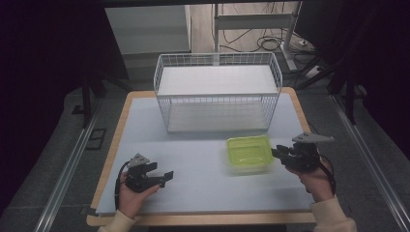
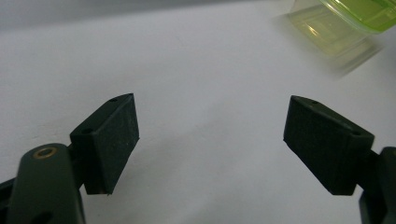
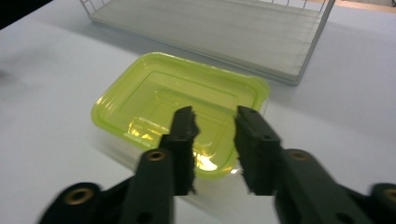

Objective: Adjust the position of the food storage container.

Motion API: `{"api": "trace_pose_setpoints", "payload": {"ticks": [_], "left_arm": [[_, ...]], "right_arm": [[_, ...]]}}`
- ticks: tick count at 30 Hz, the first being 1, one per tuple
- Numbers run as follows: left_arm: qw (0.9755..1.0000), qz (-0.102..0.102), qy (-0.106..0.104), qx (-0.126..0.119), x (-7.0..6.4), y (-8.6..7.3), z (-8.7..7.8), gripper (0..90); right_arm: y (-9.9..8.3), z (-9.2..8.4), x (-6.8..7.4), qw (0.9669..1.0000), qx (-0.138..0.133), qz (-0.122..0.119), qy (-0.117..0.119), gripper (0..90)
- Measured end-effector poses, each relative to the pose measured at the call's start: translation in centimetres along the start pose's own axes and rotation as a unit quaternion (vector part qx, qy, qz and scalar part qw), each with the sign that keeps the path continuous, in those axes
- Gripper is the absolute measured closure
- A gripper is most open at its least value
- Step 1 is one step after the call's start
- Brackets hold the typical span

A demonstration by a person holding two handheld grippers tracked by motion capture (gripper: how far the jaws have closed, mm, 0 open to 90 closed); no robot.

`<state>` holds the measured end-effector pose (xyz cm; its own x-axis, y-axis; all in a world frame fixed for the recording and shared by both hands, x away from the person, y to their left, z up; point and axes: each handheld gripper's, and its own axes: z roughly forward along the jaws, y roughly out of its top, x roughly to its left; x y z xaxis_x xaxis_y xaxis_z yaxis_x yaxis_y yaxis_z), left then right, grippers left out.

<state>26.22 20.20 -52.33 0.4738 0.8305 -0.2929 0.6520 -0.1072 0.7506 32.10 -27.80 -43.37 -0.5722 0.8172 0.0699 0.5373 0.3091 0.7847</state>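
Table (image 1: 203,193) layout: wire basket (image 1: 217,92) sits at the far centre. Lidded plastic container (image 1: 249,153) on the table in front of the basket, toward its right end, close to its front edge but apart. Right gripper (image 1: 279,153) just right of the container, jaws at its right rim, lid edge between them in the right gripper view. Left gripper (image 1: 164,178) at near left, well apart from the container, over bare table; container lies ahead and to its right. Basket interior: flat floor panel.
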Motion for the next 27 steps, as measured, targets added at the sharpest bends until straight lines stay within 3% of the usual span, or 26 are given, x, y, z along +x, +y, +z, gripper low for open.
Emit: {"api": "trace_pose_setpoints", "payload": {"ticks": [5,11,18,27], "left_arm": [[1.0,0.003,-0.003,0.002,0.0,0.0,0.1,17.7],[1.0,0.004,-0.002,0.006,0.0,0.0,0.2,17.7],[1.0,0.001,-0.003,0.004,-0.2,-0.1,0.3,18.0],[1.0,0.001,-0.006,0.008,0.0,-0.1,0.4,18.3]], "right_arm": [[1.9,1.0,-0.6,0.9998,0.019,0.004,-0.005,89.8],[2.6,2.4,-1.2,0.999,0.037,-0.006,-0.023,90.0],[1.8,3.4,-2.7,0.9972,0.062,0.003,-0.041,90.0],[0.8,6.2,-3.8,0.992,0.109,0.007,-0.064,90.0]]}}
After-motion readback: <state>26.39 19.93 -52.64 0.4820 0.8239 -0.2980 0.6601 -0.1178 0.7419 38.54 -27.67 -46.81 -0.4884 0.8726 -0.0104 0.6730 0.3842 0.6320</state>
